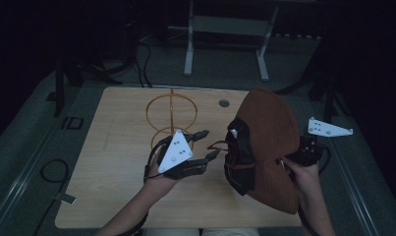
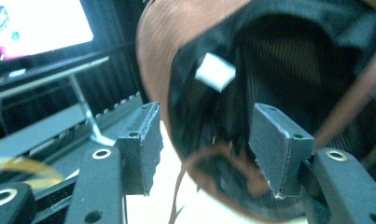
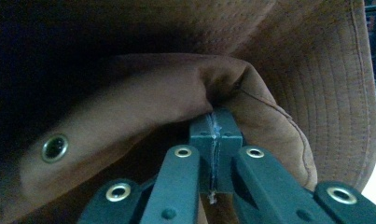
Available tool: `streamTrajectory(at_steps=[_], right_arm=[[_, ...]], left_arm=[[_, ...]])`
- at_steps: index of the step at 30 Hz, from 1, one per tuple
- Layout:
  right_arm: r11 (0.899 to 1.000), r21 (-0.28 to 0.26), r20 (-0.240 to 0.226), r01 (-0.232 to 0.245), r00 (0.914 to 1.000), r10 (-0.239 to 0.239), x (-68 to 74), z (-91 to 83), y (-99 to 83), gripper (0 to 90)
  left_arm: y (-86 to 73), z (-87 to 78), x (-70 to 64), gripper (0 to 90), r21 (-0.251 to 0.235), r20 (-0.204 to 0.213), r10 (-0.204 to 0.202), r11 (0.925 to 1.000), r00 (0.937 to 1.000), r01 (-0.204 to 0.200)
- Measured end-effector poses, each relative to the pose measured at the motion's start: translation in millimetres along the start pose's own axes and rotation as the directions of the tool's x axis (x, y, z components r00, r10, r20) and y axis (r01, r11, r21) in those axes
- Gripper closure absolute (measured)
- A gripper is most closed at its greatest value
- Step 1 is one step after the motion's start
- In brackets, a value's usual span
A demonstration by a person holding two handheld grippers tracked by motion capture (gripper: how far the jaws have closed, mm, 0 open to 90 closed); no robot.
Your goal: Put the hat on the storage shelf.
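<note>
Dim light falls on a pale wooden table (image 1: 117,196), where a person works a claw in each hand. The right claw (image 3: 213,140) is clamped tight on a fold of the brown hat (image 1: 271,142), holding it up on edge above the table's right side with its dark lining turned toward the left claw (image 1: 208,145). That one hangs just beside the lining with its jaws apart and nothing between them. I'd say the hat is being readied for the wire stand (image 1: 172,115) (two amber hoops on a post, standing behind the left hand). The next move seems to call for the left claw to close on the inner band or the loose cord (image 2: 204,156), so both can carry the hat over. That cord dangles between the jaws and could snag. A frame (image 1: 225,29) stands on the floor beyond.
</note>
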State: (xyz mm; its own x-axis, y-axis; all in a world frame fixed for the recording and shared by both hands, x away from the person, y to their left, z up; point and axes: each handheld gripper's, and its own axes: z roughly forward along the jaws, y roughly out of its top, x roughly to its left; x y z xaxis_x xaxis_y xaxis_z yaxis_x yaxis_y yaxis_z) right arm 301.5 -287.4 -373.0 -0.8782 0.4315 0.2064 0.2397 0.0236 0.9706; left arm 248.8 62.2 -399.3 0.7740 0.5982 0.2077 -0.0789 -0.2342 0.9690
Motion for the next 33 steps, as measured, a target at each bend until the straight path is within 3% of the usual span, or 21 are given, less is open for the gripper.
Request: streamTrajectory(at_steps=[8, 12, 16, 25, 31, 33], right_arm=[[1.000, -0.004, 0.048, 0.005, 0.9988, -0.005, -9.8, 0.4, 8.7, 89.3], [1.000, -0.009, 0.066, 0.004, 0.9978, -0.004, -15.3, 2.4, 14.2, 89.3], [1.000, -0.012, 0.079, -0.002, 0.9969, 0.003, -21.8, 5.4, 18.3, 89.3], [1.000, -0.018, 0.107, -0.015, 0.9941, 0.017, -39.5, 25.1, 30.9, 89.3], [1.000, -0.009, 0.128, -0.003, 0.9918, 0.004, -48.4, 46.5, 44.5, 89.3], [1.000, -0.006, 0.132, 0.001, 0.9913, 0.000, -51.3, 54.3, 48.8, 89.2]], left_arm=[[-34.3, -39.6, 20.0, 44.4, 0.078, -0.058, -0.065, 0.9945, 0.9962, 0.070], [-51.8, -60.6, 28.7, 44.5, 0.100, -0.099, -0.072, 0.9916, 0.9925, 0.082], [-71.5, -81.5, 36.0, 44.5, 0.123, -0.142, -0.100, 0.9855, 0.9848, 0.118], [-121.7, -116.6, 47.4, 44.9, 0.167, -0.235, -0.171, 0.9625, 0.9567, 0.214], [-154.6, -134.3, 49.4, 44.9, 0.188, -0.313, -0.198, 0.9458, 0.9290, 0.265], [-164.9, -140.1, 50.1, 44.9, 0.184, -0.336, -0.216, 0.9396, 0.9168, 0.289]])
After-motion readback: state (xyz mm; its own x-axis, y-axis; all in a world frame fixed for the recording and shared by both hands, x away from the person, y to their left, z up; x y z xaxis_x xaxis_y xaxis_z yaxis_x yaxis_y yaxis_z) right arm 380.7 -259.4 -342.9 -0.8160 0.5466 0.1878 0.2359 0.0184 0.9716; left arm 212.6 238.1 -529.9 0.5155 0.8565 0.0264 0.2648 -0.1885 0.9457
